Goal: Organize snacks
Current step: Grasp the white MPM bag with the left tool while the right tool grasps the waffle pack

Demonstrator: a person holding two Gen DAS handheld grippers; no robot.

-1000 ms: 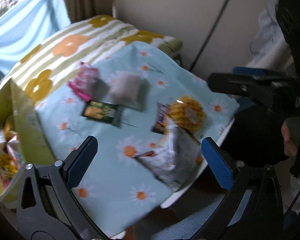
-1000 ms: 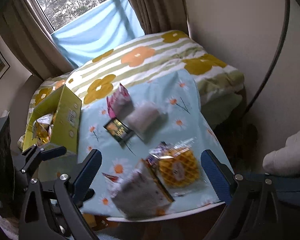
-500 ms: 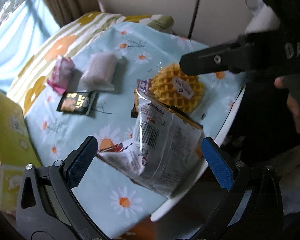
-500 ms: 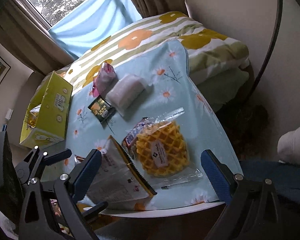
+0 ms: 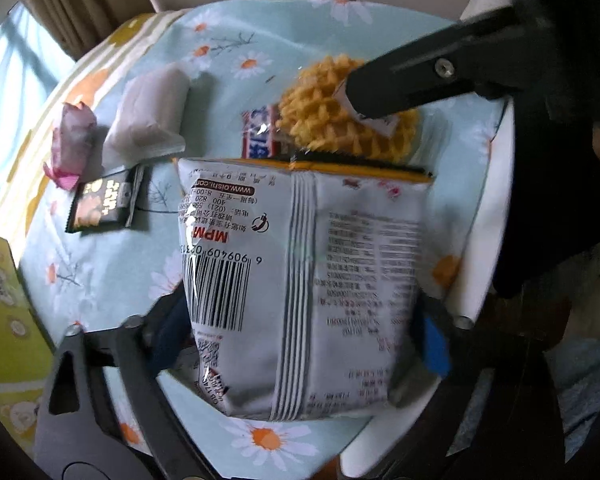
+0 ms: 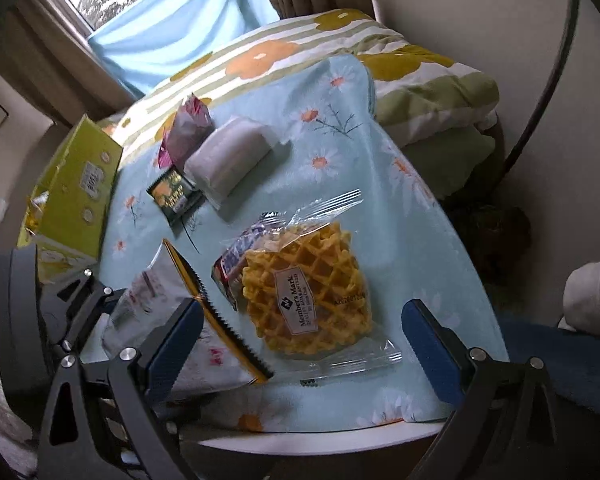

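Observation:
A silver snack bag [image 5: 300,272] lies barcode side up at the near edge of the round table [image 5: 496,184]. My left gripper [image 5: 302,338] straddles it, jaws closing, and the blue pads [image 5: 434,346] touch its two sides. Beyond it lies a wrapped waffle [image 6: 308,292], partly on a blue-wrapped bar [image 6: 236,256]. My right gripper [image 6: 304,344] hangs open just above the waffle, one finger on each side, holding nothing. One finger of the right gripper [image 5: 420,76] crosses the waffle [image 5: 320,112] in the left wrist view.
Farther back on the daisy cloth [image 6: 340,152] lie a white pillow pack [image 6: 232,156], a pink packet [image 6: 188,128] and a dark packet [image 6: 174,194]. A yellow-green box [image 6: 80,192] with snacks stands at the left. A flowered quilt [image 6: 400,64] lies behind.
Both grippers have come down toward the table. The left jaws have narrowed onto the silver bag, which now fills that view. The right gripper has closed in over the waffle, still open.

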